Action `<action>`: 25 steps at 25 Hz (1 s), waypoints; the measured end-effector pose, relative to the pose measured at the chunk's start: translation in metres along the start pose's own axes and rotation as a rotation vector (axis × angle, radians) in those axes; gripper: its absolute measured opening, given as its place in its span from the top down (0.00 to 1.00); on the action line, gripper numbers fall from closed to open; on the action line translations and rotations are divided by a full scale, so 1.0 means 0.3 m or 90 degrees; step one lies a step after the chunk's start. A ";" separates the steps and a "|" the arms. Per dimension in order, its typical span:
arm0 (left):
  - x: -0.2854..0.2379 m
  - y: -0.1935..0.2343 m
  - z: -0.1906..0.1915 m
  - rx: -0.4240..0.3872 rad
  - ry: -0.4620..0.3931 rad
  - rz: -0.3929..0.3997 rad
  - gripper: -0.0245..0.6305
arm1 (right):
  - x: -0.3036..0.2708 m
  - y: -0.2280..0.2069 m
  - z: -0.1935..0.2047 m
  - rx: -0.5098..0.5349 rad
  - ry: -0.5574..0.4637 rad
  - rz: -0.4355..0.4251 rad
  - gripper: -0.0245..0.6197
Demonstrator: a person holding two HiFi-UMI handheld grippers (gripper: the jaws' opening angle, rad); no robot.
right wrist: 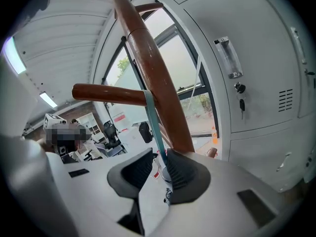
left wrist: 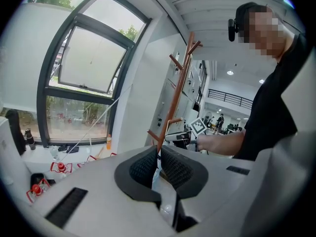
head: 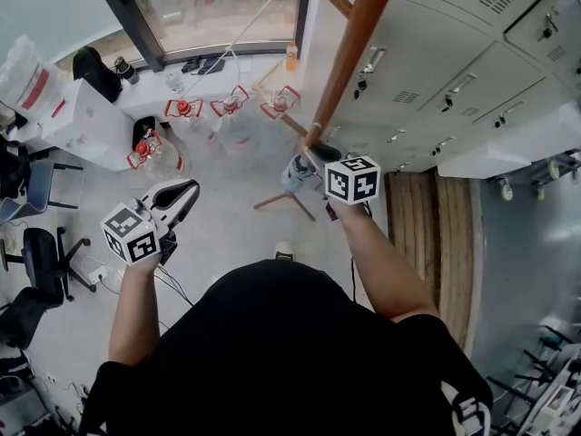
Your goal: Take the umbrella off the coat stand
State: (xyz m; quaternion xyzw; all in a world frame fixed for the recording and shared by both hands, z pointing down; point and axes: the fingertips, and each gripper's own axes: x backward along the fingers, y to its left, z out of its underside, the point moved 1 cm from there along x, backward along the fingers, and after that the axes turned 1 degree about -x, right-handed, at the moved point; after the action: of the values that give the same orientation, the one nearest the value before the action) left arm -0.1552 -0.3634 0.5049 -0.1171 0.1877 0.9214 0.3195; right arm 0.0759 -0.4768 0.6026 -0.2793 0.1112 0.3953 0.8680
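The umbrella [head: 297, 173] hangs by its teal strap [right wrist: 150, 113] from a peg [right wrist: 108, 94] on the coat stand [head: 359, 34], right gripper [right wrist: 159, 157] jaws apart astride the strap, left gripper [left wrist: 158, 152] closed and empty — risk: a sideways tug snags the loop and tips the stand.

Coat stand pole [right wrist: 153, 73] rises just beyond the right gripper [right wrist: 158, 157]. A peg [right wrist: 108, 94] crosses overhead, closing the way up. A teal strap [right wrist: 154, 125] runs down between the parted fingers [right wrist: 180, 174], near the right-hand one. Lockers [head: 454, 71] wall off the side behind the pole. The stand's legs [head: 277, 201] spread low on the floor [head: 227, 234]. Left of the stand the floor is open, and the left gripper [head: 182, 193] hangs clear there. Water jugs [head: 229, 107] crowd the window side.
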 end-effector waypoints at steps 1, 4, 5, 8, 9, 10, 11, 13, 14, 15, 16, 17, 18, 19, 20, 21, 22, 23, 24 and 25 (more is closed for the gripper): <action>0.000 0.001 0.002 0.001 0.000 0.000 0.92 | -0.001 0.001 0.000 0.001 0.000 0.000 0.80; -0.004 -0.003 0.003 0.003 0.000 -0.001 0.92 | -0.001 -0.002 0.002 0.002 0.001 0.001 0.81; -0.006 -0.006 0.001 0.003 0.002 -0.001 0.92 | 0.000 -0.006 0.001 0.003 0.001 0.004 0.82; -0.013 -0.009 -0.001 0.003 0.004 -0.001 0.92 | 0.002 -0.018 -0.002 0.008 0.000 0.015 0.89; -0.014 -0.008 0.000 0.003 0.003 -0.001 0.92 | 0.002 -0.019 -0.003 0.008 0.001 0.015 0.89; -0.015 -0.006 0.003 0.004 0.001 0.000 0.92 | 0.000 -0.019 -0.002 0.009 0.002 0.015 0.89; -0.016 -0.005 0.006 0.005 0.000 0.001 0.92 | -0.001 -0.019 -0.002 0.010 0.004 0.014 0.90; -0.019 -0.004 0.010 0.006 -0.001 0.002 0.92 | -0.003 -0.021 -0.002 0.013 0.005 0.014 0.91; -0.021 -0.005 0.010 0.006 0.000 0.003 0.92 | -0.003 -0.022 -0.003 0.014 0.006 0.014 0.91; -0.023 -0.005 0.010 0.006 0.000 0.003 0.92 | -0.003 -0.023 -0.004 0.015 0.006 0.014 0.92; -0.024 -0.004 0.010 0.007 0.001 0.002 0.92 | -0.003 -0.023 -0.005 0.016 0.007 0.014 0.92; -0.025 -0.002 0.011 0.008 0.000 0.002 0.92 | -0.004 -0.023 -0.006 0.017 0.008 0.013 0.92; -0.025 -0.001 0.012 0.009 0.000 0.001 0.92 | -0.005 -0.023 -0.007 0.018 0.009 0.012 0.92; -0.026 0.000 0.014 0.010 0.000 0.001 0.92 | -0.006 -0.022 -0.007 0.019 0.010 0.010 0.92; -0.026 0.001 0.017 0.011 0.000 0.001 0.92 | -0.007 -0.021 -0.006 0.019 0.011 0.009 0.93; -0.026 0.000 0.021 0.012 0.001 0.001 0.92 | -0.007 -0.020 -0.005 0.020 0.011 0.008 0.93; -0.027 -0.001 0.023 0.012 0.002 0.002 0.92 | -0.008 -0.019 -0.004 0.021 0.012 0.007 0.93; -0.028 -0.002 0.024 0.011 0.002 0.003 0.92 | -0.008 -0.019 -0.004 0.021 0.012 0.006 0.93; -0.030 -0.003 0.024 0.009 0.003 0.004 0.92 | -0.008 -0.020 -0.004 0.021 0.012 0.006 0.93; -0.033 -0.003 0.023 0.008 0.003 0.004 0.92 | -0.008 -0.020 -0.005 0.021 0.013 0.005 0.93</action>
State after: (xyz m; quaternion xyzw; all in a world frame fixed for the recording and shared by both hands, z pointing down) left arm -0.1478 -0.3652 0.5142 -0.1163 0.1947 0.9210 0.3166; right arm 0.0790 -0.4823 0.6048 -0.2684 0.1276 0.3940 0.8697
